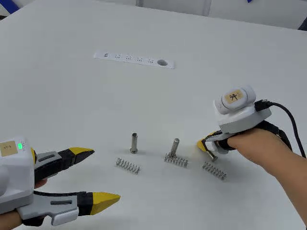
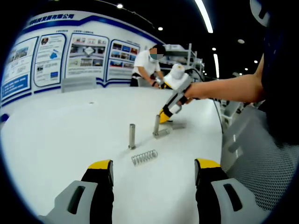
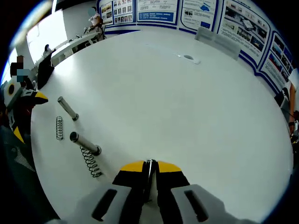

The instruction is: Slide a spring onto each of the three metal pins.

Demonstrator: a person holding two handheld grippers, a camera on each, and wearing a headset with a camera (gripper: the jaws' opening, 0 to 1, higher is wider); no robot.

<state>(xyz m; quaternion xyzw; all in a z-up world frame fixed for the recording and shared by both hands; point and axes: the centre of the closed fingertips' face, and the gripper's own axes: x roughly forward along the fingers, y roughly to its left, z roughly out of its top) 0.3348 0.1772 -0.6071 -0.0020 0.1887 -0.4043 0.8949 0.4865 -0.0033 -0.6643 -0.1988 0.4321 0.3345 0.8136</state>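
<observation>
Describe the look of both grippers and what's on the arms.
Both have white-grey bodies and black jaws tipped yellow. The left gripper carries a green light and a tan label. The right gripper has a rounded white top with a black-marked tan label, and a black cable leaves it. No sleeve covers that forearm.

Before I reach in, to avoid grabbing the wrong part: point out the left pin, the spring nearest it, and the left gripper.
left pin [image 1: 134, 142]: head view, middle of its shaft.
spring nearest it [image 1: 128, 166]: head view, its middle coils.
left gripper [image 1: 104, 174]: head view, midway between its yellow tips.
</observation>
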